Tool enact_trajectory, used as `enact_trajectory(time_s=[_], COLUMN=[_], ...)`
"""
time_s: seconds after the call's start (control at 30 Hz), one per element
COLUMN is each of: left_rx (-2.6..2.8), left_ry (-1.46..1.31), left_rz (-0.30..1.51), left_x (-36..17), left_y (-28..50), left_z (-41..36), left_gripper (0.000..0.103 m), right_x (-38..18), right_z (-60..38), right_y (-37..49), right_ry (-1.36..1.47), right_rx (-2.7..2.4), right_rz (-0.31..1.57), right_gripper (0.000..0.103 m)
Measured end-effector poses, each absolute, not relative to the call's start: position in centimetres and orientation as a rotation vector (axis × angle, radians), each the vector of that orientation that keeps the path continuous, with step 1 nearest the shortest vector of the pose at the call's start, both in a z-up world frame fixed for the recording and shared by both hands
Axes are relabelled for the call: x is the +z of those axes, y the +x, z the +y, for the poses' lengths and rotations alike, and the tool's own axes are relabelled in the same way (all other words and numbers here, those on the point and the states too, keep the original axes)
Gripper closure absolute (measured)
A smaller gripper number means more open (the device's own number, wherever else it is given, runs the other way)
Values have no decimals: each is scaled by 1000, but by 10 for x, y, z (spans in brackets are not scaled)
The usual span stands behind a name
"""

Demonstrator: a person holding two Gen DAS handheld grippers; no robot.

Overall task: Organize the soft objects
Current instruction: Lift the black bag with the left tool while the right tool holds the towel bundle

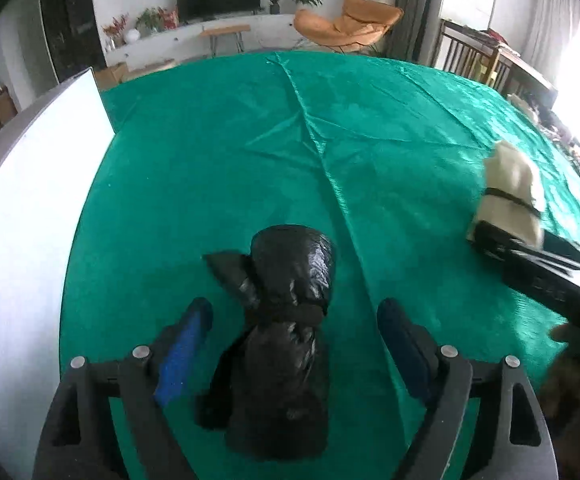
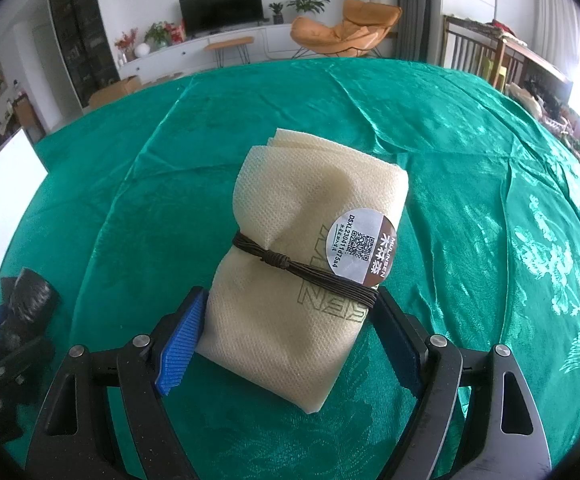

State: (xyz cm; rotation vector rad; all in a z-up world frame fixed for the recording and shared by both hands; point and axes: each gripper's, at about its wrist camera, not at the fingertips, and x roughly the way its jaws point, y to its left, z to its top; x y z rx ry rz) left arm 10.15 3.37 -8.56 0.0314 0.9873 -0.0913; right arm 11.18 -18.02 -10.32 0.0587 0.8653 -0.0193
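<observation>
- The left hand-held gripper (image 1: 292, 340) has its fingers spread wide on either side of a black plastic bag bundle (image 1: 285, 320), with clear gaps both sides, so it isn't squeezing anything.
- That bundle lies on the green satin cloth (image 1: 249, 152) covering the counter, near the front edge, tied off around its middle with a knotted tail sticking out to the left.
- My guess is it's light and squishy, and the shiny film looks slippery. I'd grab at the cinched waist, where the tie gives the pads something to catch on instead of sliding off the puffy end.
- The right hand-held gripper (image 2: 290, 320) is clamped on a cream non-woven fabric bag (image 2: 306, 264), folded into a fat packet. Both blue pads (image 2: 181, 344) press against its sides near the lower half.
- A dark brown cord (image 2: 310, 268) wraps it several times with a knot in front, and a round QR sticker (image 2: 364, 246) sits just above the cord on the right.
- I can't tell for sure if the packet is resting on the cloth or lifted a bit.
- The fabric looks soft but textured, so grip should be decent. The folds could splay if squeezed far from the cord, so holding close to it seems sensible.
- A white board (image 1: 21, 208) stands off to the left.
</observation>
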Motion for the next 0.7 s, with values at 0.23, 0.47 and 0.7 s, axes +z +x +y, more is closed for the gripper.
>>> enact_trajectory(time_s=[0.23,0.47,0.7], left_rx=[-76,-56,-56], left_ry=[44,35,35], left_rz=[962,955,956], left_x=[-100,-103,-104], left_y=[104,108,110], left_z=[40,40,39], left_gripper=[1,0,0], right_x=[-103,-104,-105], right_z=[-180,-178,-175], right_y=[112,112,113], right_ry=[56,46,22], right_rx=[-20,-23,-31], right_rz=[866,870,879], right_gripper=[19,18,17])
